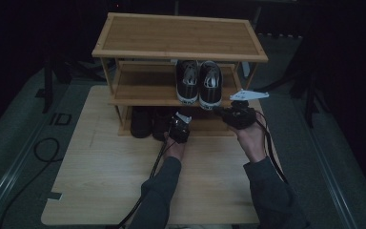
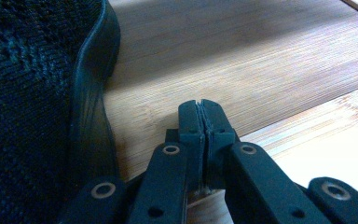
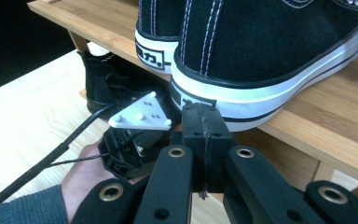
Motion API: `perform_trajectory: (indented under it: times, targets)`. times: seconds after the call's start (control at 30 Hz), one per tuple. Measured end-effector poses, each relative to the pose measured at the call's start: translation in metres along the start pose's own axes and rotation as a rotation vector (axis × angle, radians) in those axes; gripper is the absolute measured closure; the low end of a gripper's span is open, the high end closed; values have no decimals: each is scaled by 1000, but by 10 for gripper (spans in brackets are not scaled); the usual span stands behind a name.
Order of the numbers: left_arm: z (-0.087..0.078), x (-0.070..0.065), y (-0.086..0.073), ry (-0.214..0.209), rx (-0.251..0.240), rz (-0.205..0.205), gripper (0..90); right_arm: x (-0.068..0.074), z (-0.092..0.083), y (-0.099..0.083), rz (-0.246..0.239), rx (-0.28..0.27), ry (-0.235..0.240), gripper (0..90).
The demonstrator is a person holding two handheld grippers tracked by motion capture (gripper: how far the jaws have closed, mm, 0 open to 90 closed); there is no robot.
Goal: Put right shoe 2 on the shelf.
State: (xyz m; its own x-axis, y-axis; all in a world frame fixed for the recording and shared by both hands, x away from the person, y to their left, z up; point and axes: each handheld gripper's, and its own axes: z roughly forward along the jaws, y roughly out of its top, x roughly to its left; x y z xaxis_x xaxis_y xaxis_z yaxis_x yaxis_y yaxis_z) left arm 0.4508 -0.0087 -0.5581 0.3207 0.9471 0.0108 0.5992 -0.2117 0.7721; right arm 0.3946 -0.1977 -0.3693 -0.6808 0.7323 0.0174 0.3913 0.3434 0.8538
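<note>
A three-level wooden shoe rack (image 1: 178,36) stands on the table. On its middle shelf (image 3: 335,107) sits a pair of black canvas sneakers (image 1: 199,82) with white soles, heels toward me. My right gripper (image 3: 204,111) is shut and empty, with its tip just in front of the heel of the right-hand sneaker (image 3: 265,51). A pair of black knit shoes (image 1: 145,122) rests on the bottom shelf. My left gripper (image 2: 200,106) is shut and empty, low over the bottom shelf's front edge, right beside one black knit shoe (image 2: 28,93). In the high view the left gripper (image 1: 176,126) and right gripper (image 1: 228,114) are at the rack's front.
The rack's top shelf is bare wood. The light wooden table (image 1: 109,181) extends in front of the rack toward me. Cables trail from both grippers along the forearms. A dark floor with a black cable loop (image 1: 45,148) lies to the left of the table.
</note>
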Motion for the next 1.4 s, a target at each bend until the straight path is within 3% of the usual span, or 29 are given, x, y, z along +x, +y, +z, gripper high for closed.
perform_trajectory:
  times: [0.47, 0.67, 0.8, 1.13, 1.4]
  targets:
    - [0, 0, 0, 1, 0, 0, 884, -1, 3, 1, -3, 7, -15, 900]
    - [0, 0, 0, 1, -1, -3, 885, 0, 4, -4, -2, 6, -35, 900]
    - [0, 0, 0, 2, 0, -2, 885, 2, 4, -5, -13, -3, -73, 900]
    - [0, 0, 0, 1, -2, -5, 891, 4, 4, -2, -28, 0, -97, 900]
    - [0, 0, 0, 0, -3, -7, 890, 10, 15, -4, -37, 19, -96, 900]
